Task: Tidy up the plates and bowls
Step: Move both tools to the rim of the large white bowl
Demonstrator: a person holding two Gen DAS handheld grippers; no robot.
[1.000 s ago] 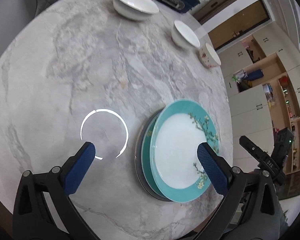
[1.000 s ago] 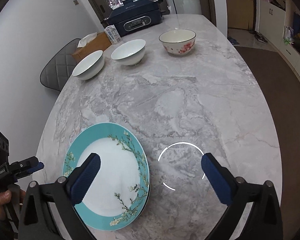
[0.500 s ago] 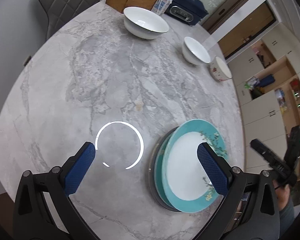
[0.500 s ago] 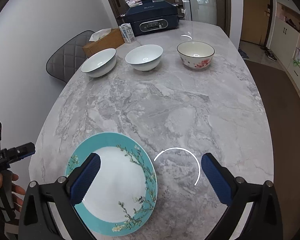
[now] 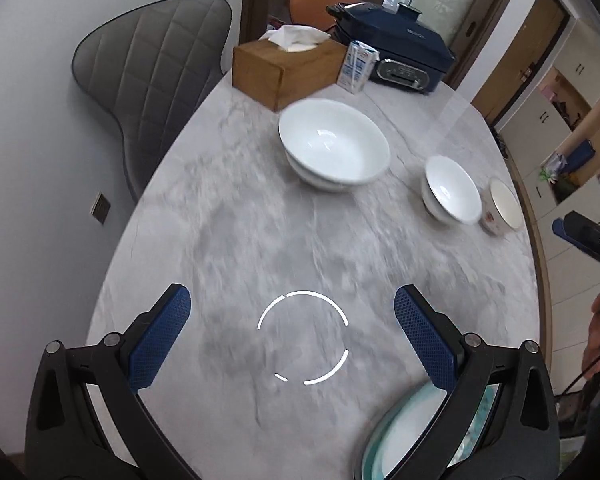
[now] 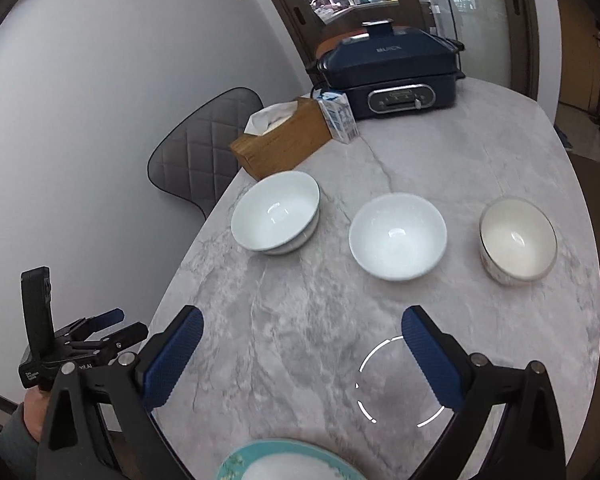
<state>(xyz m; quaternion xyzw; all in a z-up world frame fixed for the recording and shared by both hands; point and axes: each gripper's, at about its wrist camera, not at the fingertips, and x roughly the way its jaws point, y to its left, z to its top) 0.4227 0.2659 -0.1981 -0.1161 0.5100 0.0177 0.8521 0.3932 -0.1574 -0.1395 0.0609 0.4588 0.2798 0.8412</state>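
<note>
Above a grey-veined marble oval table (image 5: 260, 216), the left wrist view shows the left gripper (image 5: 292, 320) with its blue-padded jaws spread wide and nothing between them, hovering over bare stone. Past it stands a large white ceramic bowl (image 5: 334, 146), nested in another like it. To its right sit a smaller white bowl (image 5: 452, 190) and, just beside that, a cream bowl with a pink flower pattern (image 5: 502, 206). A stack of teal-rimmed plates with white centres (image 5: 404, 440) lies at the near edge, partly hidden behind the gripper's right finger. A wooden tissue box (image 5: 290, 68), a small milk carton (image 5: 356, 66) and a dark blue electric cooker (image 5: 392, 56) stand at the far end, with a grey quilted chair (image 5: 148, 76) on the left. In the right wrist view, the right gripper (image 6: 302, 340) is likewise wide open and empty above the table, the three bowls in a row beyond it and the plate stack's rim at the bottom edge.
</note>
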